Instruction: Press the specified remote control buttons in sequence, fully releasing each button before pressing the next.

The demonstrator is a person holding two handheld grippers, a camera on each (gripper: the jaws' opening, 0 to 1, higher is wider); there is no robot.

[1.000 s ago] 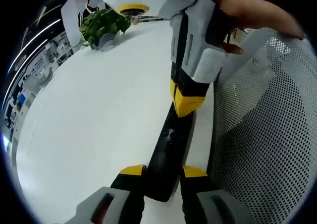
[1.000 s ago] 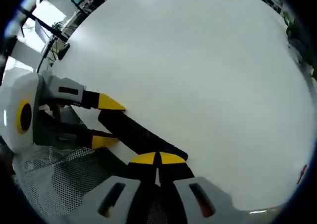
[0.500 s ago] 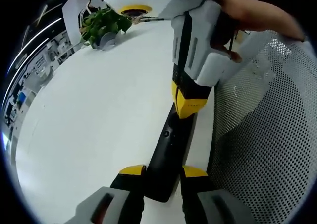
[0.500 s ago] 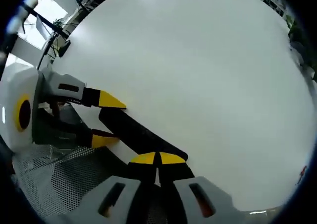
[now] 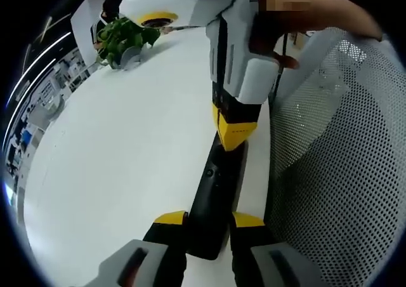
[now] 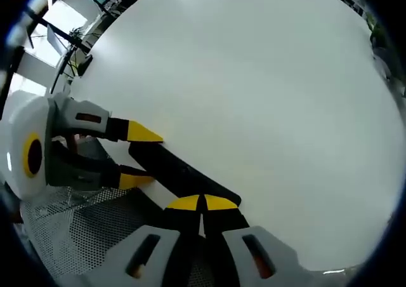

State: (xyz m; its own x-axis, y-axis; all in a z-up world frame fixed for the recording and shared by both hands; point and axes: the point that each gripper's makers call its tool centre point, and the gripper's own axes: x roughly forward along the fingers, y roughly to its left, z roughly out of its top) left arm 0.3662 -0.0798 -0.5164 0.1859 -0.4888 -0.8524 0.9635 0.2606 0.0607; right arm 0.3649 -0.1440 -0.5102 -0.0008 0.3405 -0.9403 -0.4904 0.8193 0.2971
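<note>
Two risks stand out. In the left gripper view, the remote control (image 5: 216, 198) lies on the white bench (image 5: 114, 160) close to its edge beside a mesh chair (image 5: 342, 173), so a skewed push could slide it off; the left gripper (image 5: 209, 220) clamps its near end, while the right gripper (image 5: 231, 131), tips closed, bears down on its far part. In the right gripper view, the right gripper (image 6: 202, 203) hides the buttons (a wrong press seems possible) while the left gripper (image 6: 136, 153) straddles the remote.
</note>
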